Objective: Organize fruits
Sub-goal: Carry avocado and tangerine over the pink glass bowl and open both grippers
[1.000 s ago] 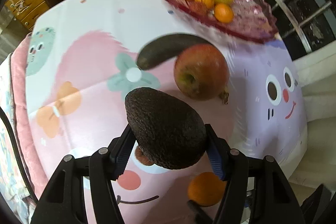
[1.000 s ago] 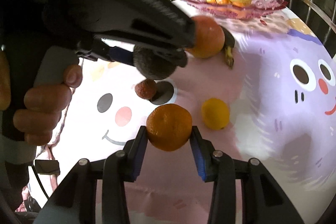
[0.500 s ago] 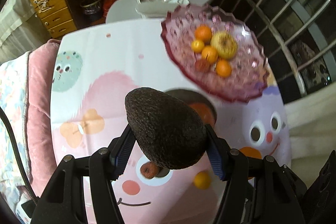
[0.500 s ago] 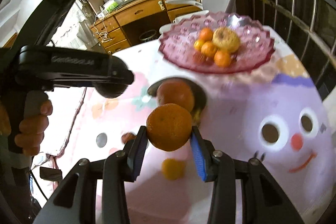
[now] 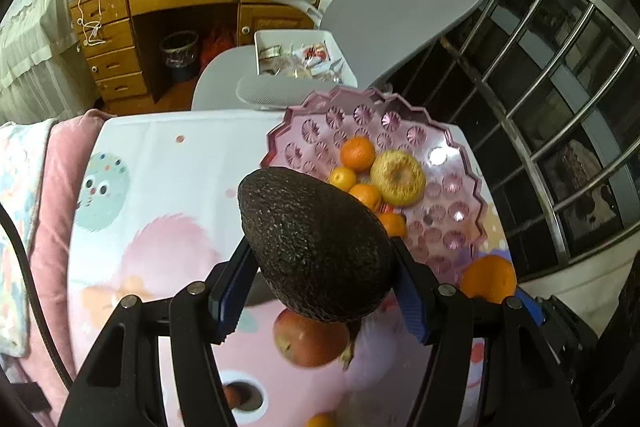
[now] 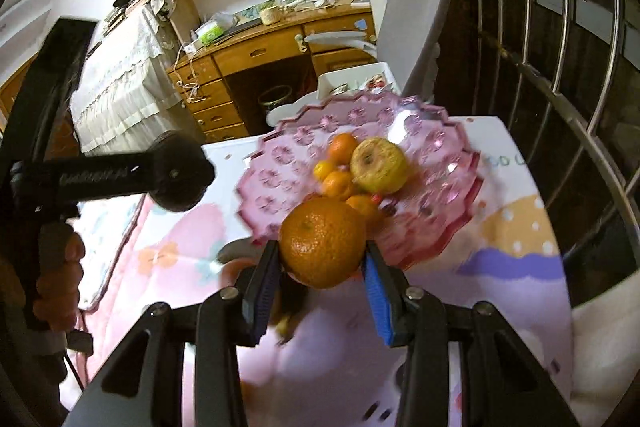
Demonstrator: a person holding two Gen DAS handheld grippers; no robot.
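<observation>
Both grippers have risen toward the pink glass dish (image 5: 460, 195) at upper right, now larger in both views. Left gripper (image 5: 322, 281) clamps a dark avocado (image 5: 316, 247), right gripper (image 6: 322, 273) a mandarin (image 6: 322, 241), held clear for delivery; an apple (image 5: 308, 341) waits on the tablecloth (image 5: 160, 187) at lower centre.

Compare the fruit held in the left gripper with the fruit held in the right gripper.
The avocado in the left gripper is dark, almost black; the orange in the right gripper is bright orange. The avocado is pear-shaped with pebbly skin; the orange is round and finely dimpled. The avocado spreads its jaws wider. Both are clamped between blue pads, near the pink dish.
</observation>
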